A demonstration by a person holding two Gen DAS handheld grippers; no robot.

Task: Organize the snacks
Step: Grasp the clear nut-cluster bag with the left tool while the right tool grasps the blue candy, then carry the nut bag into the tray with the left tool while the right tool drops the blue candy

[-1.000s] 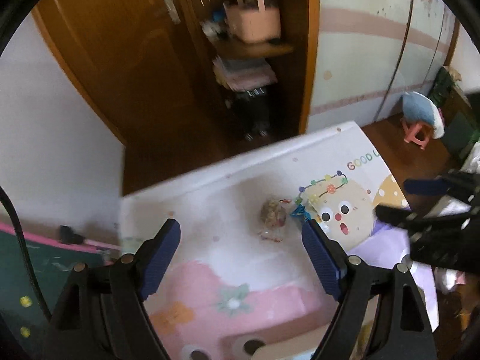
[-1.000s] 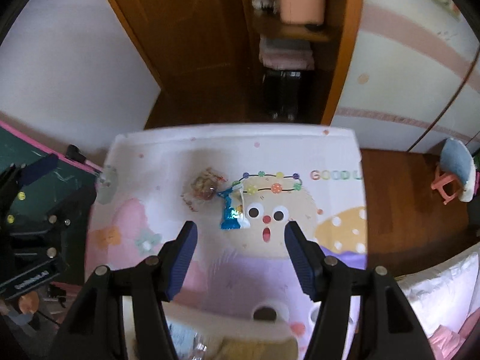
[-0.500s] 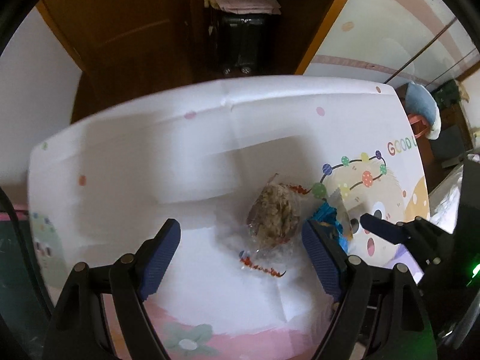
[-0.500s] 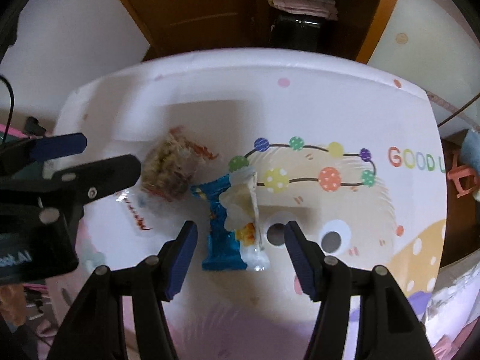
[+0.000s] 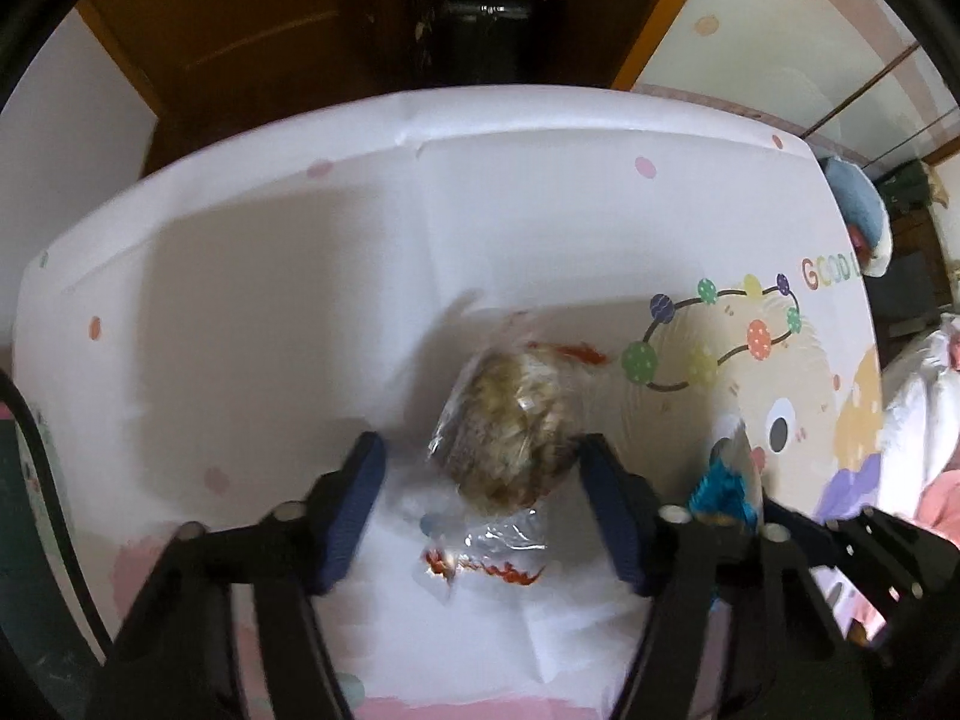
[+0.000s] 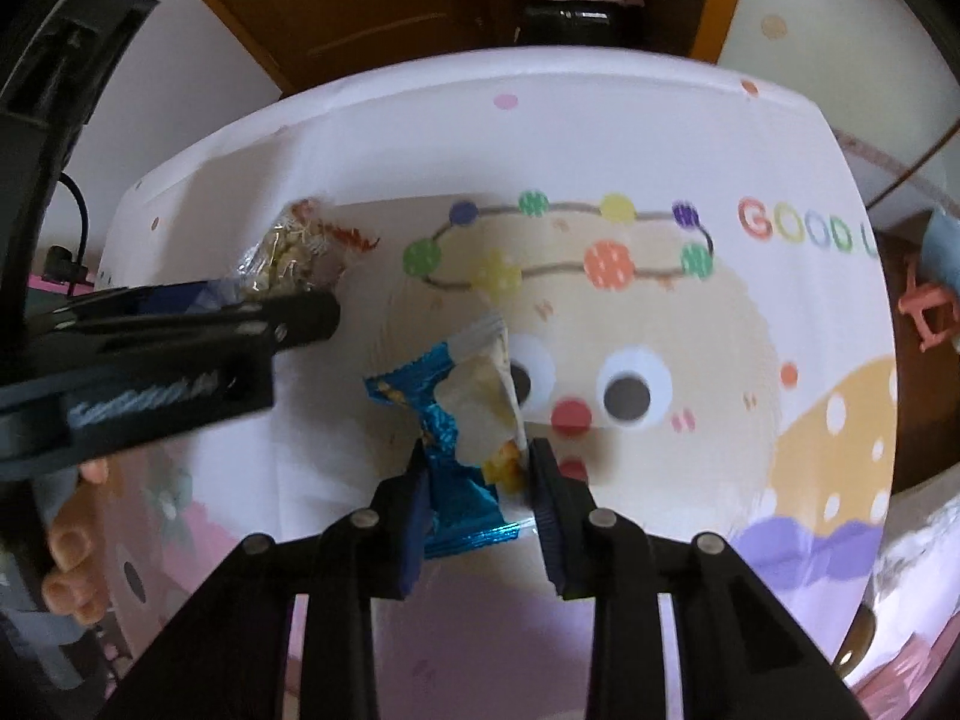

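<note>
**Both grippers dropped onto the snacks and closed in.**

The left gripper [image 5: 480, 474] narrowed its jaws around the clear bag of puffed snack [image 5: 510, 420] near the middle of the cartoon-print tabletop [image 5: 240, 300]; its right pad touched the bag, its left stood clear, no grip yet. The right gripper [image 6: 480, 468] pinched the blue packet [image 6: 450, 462] and the clear packet [image 6: 486, 384] lying on the printed face. A second earlier both hung high, wide open; pickup looked imminent.

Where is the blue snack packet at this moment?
In the right wrist view the blue snack packet lies on the cartoon tablecloth, just left of the printed face, squeezed with a pale packet between the right hand-held gripper pads.
</note>
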